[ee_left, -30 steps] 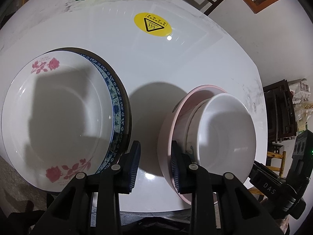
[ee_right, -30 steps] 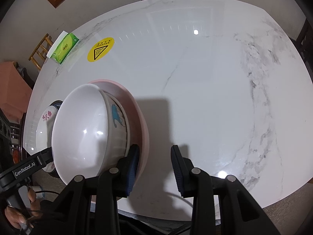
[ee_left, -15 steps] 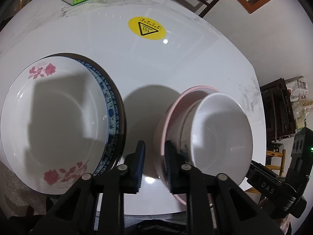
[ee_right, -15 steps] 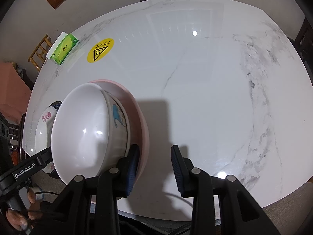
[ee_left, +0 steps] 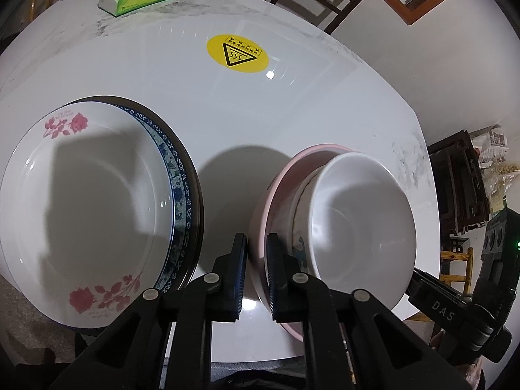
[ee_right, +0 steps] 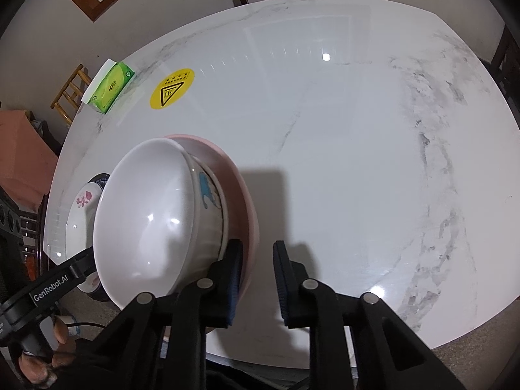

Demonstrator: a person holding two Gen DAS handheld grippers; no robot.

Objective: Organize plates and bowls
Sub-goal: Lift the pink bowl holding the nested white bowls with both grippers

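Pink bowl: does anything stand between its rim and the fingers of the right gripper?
Nothing visible does. The right gripper is closing with the pink bowl rim between its fingers; the white bowl nested inside sits beside the inner finger, clear of the gap.

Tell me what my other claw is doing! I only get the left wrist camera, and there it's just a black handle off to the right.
Observer: The right claw straddles the rim of the pink bowl, one finger inside and one outside. Its jaws are closing.
Operator: Is it squeezing yet?
Observer: Not quite. A gap shows between the outer finger and the rim.
Operator: And what's holding my left claw?
Observer: A hand grips its handle in the bottom left corner of the right wrist view.
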